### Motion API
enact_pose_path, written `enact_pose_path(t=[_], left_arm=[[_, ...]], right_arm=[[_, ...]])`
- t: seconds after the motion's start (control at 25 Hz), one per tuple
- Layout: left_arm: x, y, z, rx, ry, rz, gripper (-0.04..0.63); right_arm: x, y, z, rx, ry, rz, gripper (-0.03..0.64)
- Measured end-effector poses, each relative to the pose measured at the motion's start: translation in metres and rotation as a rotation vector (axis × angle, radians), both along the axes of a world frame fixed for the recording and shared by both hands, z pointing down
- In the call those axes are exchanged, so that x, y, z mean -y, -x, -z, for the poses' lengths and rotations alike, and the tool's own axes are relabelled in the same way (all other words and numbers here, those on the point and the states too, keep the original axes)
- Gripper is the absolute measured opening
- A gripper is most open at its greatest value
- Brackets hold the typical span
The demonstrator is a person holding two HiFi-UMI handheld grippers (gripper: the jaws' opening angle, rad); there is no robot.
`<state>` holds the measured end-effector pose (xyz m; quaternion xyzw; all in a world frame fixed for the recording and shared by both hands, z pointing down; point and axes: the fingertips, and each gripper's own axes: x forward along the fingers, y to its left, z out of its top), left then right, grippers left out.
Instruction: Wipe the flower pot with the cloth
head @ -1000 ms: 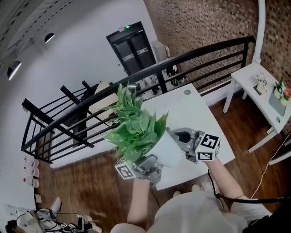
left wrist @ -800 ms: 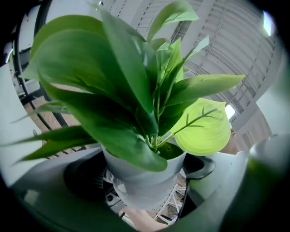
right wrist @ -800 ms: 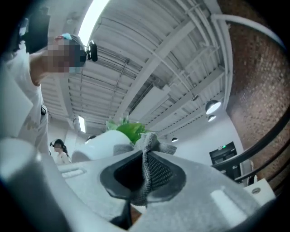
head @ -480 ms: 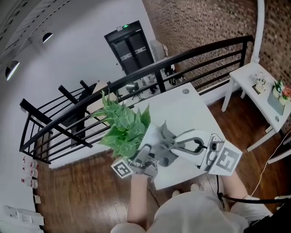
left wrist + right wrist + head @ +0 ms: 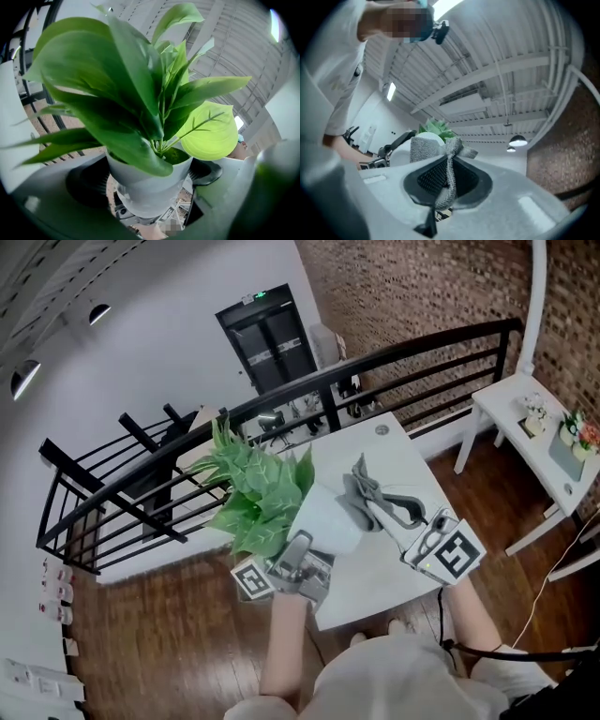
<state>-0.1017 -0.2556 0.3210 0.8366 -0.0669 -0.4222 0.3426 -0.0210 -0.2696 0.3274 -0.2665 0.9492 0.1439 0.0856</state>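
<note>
Head view: the left gripper (image 5: 307, 555) holds the white flower pot (image 5: 328, 517) clear of the white table (image 5: 398, 451), above its near left corner. The pot is tilted, so the green leaves (image 5: 251, 491) lean up and left toward the black railing (image 5: 141, 486). In the left gripper view we see the pot (image 5: 149, 187) seated between the two jaws, with a dark pad pressed against each side of it, so this gripper is clamped on the pot. The right gripper (image 5: 377, 501) reaches in from the right, its marker cube (image 5: 456, 555) nearest the person. In the right gripper view its jaws are closed on a grey cloth (image 5: 446, 174), which is bunched into a strip between the pads and flares out past the fingertips. The free end of the cloth (image 5: 361, 486) lies just beside the pot's right side. We cannot tell from either view whether cloth and pot touch. A second white table (image 5: 525, 432) stands well apart at the right.
</note>
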Motion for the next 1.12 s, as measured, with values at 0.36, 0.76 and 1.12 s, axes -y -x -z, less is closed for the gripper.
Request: enact_pose_path(t=[0.36,0.76,1.12], left_arm=[[-0.008,-0.005,0.017,-0.078,-0.014,-0.027,0.537],[0.011,-0.010,0.015,-0.125,0.019,0.075,0.537],[0.016,-0.032,0.024,0.018,-0.035,0.188,0.537]], right_arm=[[0.012,0.020,-0.041,0.173,0.234,0.079,0.012],[0.007,0.037,-0.061,0.158,0.290,0.069,0.012],[0.011,0.024,-0.052,0.248,0.345,0.006,0.011]])
